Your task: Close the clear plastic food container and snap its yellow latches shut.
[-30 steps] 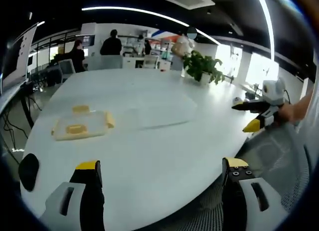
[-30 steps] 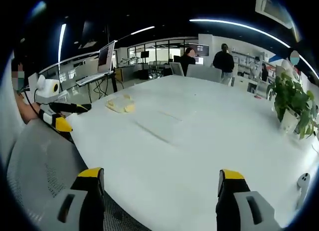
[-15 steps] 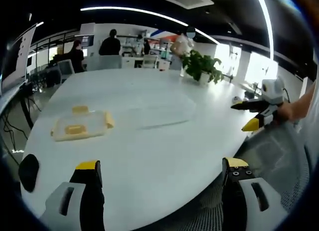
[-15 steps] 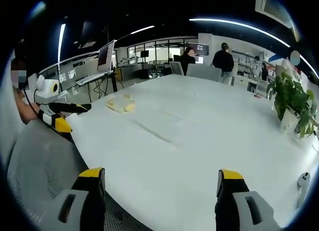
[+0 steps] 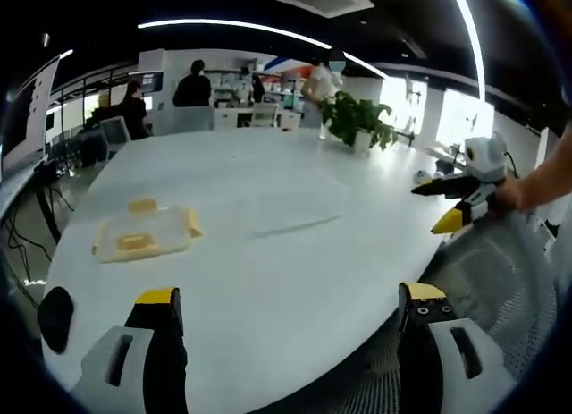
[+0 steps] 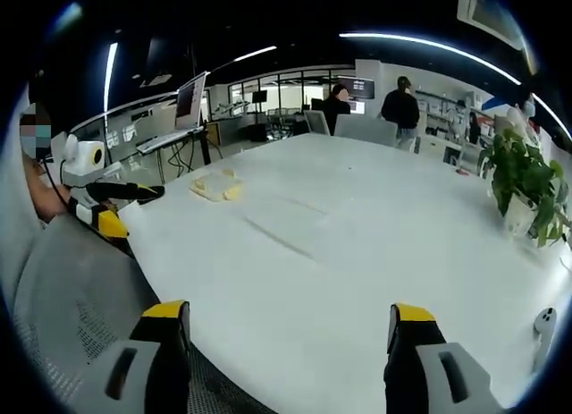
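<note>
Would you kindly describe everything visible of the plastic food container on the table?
The food container is a low, clear plastic box with yellow latches, one at its far side, one at its right end; something yellow shows through it. It lies flat on the white table, near the table's left edge in the left gripper view, and looks small and distant in the right gripper view. Neither gripper touches it. Whether its lid is fully seated is too small to tell.

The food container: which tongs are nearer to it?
Left. The left tongs hover at the table edge with the food container just ahead; the right tongs see it far across the table.
</note>
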`<state>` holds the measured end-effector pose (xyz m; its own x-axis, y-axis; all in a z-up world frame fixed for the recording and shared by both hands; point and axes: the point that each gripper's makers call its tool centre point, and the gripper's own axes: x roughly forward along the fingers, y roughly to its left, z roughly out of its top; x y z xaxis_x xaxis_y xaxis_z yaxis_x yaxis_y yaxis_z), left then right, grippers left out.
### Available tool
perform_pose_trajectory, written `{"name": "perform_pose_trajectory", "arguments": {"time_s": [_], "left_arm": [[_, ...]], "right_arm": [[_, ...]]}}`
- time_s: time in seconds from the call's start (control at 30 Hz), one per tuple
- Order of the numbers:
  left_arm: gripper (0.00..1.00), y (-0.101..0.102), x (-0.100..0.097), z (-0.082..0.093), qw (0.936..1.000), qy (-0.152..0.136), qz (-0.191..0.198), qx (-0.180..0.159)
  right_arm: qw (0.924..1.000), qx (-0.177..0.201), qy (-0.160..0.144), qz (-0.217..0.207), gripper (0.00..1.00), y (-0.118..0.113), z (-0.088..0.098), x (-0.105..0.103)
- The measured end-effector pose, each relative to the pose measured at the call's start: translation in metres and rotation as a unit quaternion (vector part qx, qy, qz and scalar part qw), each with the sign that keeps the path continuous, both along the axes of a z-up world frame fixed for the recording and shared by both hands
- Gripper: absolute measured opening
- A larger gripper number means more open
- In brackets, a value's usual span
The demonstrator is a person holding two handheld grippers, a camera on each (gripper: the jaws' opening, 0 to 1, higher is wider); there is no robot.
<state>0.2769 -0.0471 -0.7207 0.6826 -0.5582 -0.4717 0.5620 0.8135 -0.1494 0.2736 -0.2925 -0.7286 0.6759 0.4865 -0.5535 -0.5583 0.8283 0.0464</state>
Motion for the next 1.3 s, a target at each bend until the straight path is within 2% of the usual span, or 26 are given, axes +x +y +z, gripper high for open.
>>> {"name": "perform_pose_trajectory", "arguments": {"time_s": [0.37, 0.43, 0.63, 0.73, 0.87, 1.07, 1.3], "left_arm": [[0.99, 0.001, 0.0, 0.001, 1.0, -0.003, -0.003, -0.002], [0.99, 0.002, -0.001, -0.001, 1.0, 0.003, 0.002, -0.005], [0.99, 0.003, 0.002, 0.001, 1.0, -0.003, 0.005, 0.001], [0.99, 0.007, 0.001, -0.004, 0.9998, 0.01, 0.019, 0.005], [0.99, 0.006, 0.002, -0.003, 0.9998, 0.008, 0.016, 0.005], [0.99, 0.005, 0.0, -0.006, 0.9996, 0.015, 0.014, 0.017], [0.97, 0.007, 0.0, -0.01, 0.999, 0.025, 0.015, 0.032]], "right_arm": [[0.9998, 0.012, 0.002, 0.013, 0.9, 0.008, 0.002, -0.005], [0.9996, -0.006, 0.004, 0.028, 0.89, 0.01, -0.001, -0.007], [0.9993, 0.02, 0.0, 0.031, 0.89, 0.013, 0.004, -0.005], [0.9988, 0.021, -0.001, 0.045, 0.9, 0.017, 0.004, -0.008], [0.9983, 0.04, -0.005, 0.043, 0.9, 0.019, 0.01, -0.006], [0.9975, 0.045, -0.007, 0.053, 0.89, 0.023, 0.012, -0.008], [0.997, 0.044, 0.004, 0.064, 0.88, 0.024, 0.01, -0.009]]}}
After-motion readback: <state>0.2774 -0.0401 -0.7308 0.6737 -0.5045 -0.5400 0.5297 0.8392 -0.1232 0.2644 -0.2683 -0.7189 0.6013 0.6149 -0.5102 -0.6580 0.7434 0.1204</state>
